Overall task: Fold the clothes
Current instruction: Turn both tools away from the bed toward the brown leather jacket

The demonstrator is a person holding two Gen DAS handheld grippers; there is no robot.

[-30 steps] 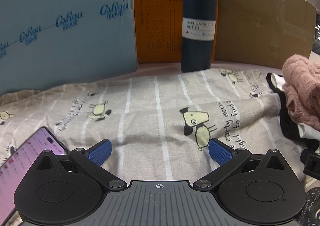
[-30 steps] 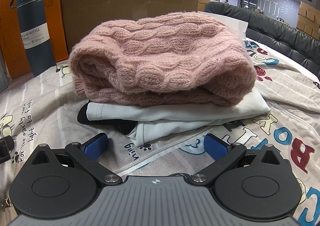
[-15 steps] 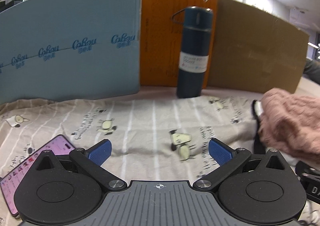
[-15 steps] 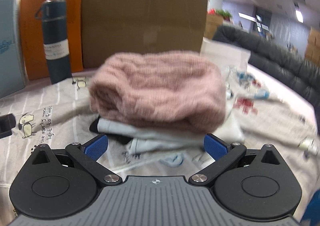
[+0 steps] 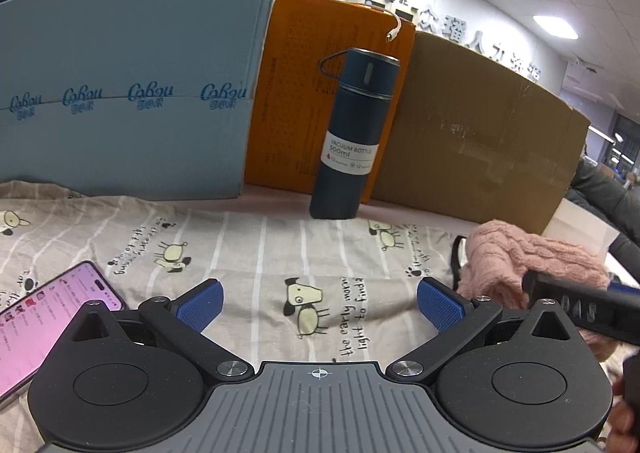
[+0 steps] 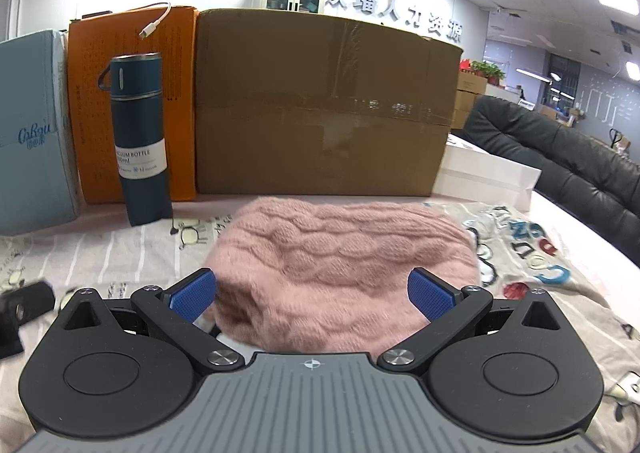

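Both tools gape empty; only the left tool (image 5: 319,303) view shows the phone (image 5: 44,317), the right tool (image 6: 313,293) the pink sweater (image 6: 340,265)

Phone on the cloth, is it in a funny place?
Yes. The phone, screen lit, lies on the dog-print cloth beside the left hand-held gripper, where clothes get folded. Nothing looks spilled or broken.

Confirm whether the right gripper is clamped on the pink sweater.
No. The right gripper is open, its blue pads spread wide with the pink sweater lying free between and beyond them.
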